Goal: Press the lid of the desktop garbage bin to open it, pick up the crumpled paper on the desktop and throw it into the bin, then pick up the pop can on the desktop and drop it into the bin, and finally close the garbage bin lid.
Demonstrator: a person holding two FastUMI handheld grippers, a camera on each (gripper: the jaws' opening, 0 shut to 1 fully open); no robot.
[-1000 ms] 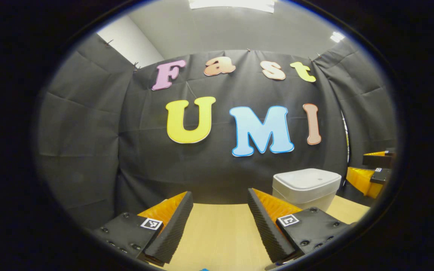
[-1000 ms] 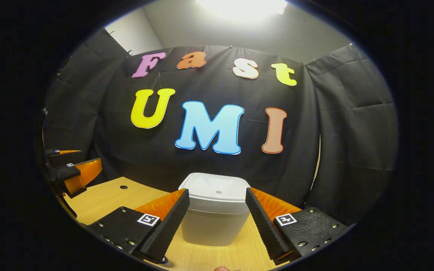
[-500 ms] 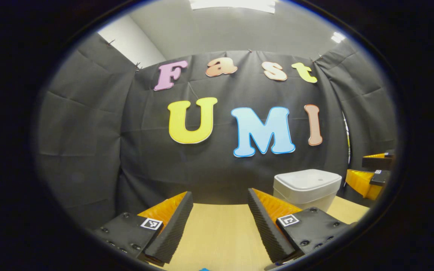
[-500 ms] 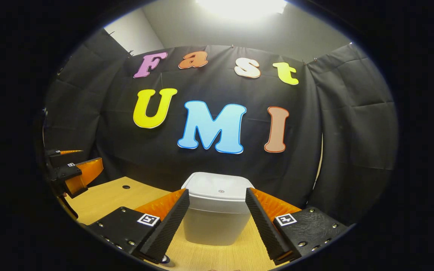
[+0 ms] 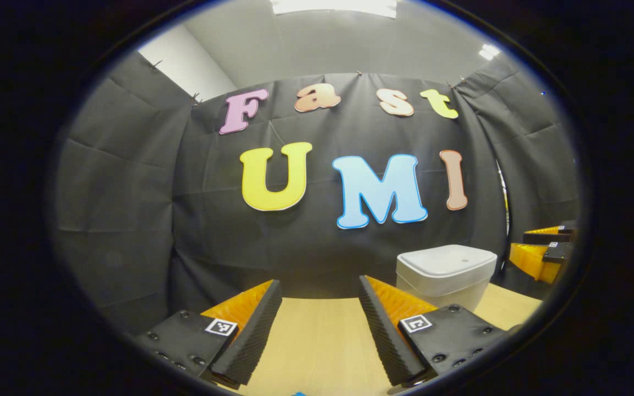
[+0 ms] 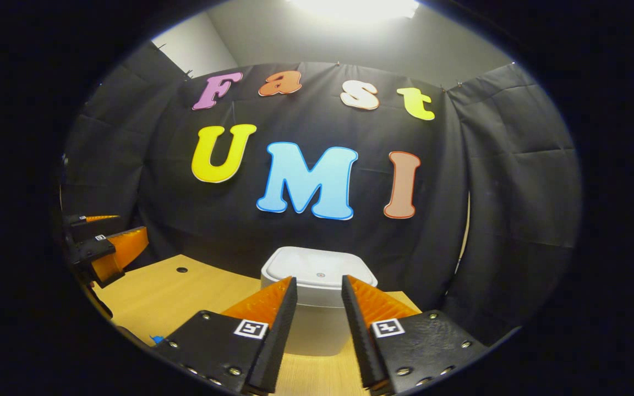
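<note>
The white garbage bin [image 6: 317, 308] stands on the pale wood table [image 6: 185, 291], lid down, close to the black cloth wall [image 6: 515, 209]. The right tool [image 6: 317, 324] hangs just before it, fingers apart and empty, narrowly spaced. At 9 o'clock in the right gripper view sits the left tool [image 6: 105, 245], likewise released. A grey ceiling with a bright light [image 6: 355, 8] lies above.

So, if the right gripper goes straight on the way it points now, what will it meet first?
Most likely the garbage bin. In the right gripper view it stands straight ahead of the right gripper, framed between its fingers, lid down. The gap between them is hard to judge.
</note>
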